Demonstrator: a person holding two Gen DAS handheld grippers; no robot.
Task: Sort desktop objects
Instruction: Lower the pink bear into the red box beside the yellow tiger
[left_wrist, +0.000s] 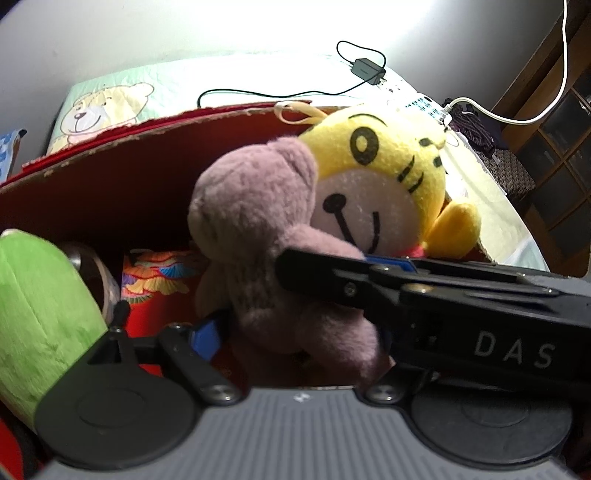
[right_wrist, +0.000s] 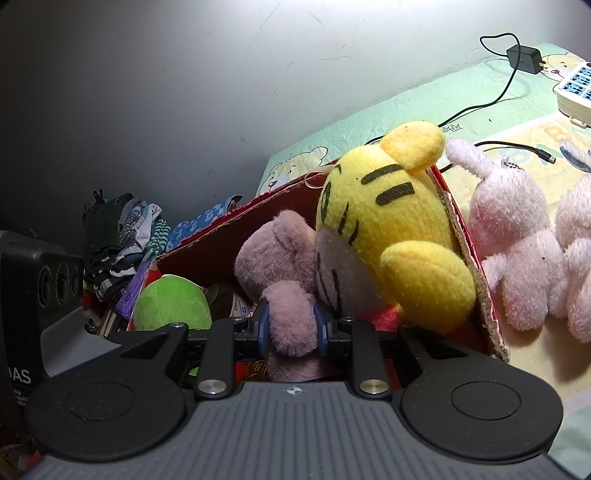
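Left wrist view: the purple plush bear sits in the red box, leaning on the yellow tiger plush; the left tool is spread around its body, while the right tool crosses in from the right.

Right wrist view: the right tool pinches the bear's paw; a green plush lies nearby.

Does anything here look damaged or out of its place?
Yes. The red cardboard box has a ragged, torn top edge. The yellow tiger plush is not fully inside; its head sticks out above the rim. Two pink plush toys lie outside on the bed cover.
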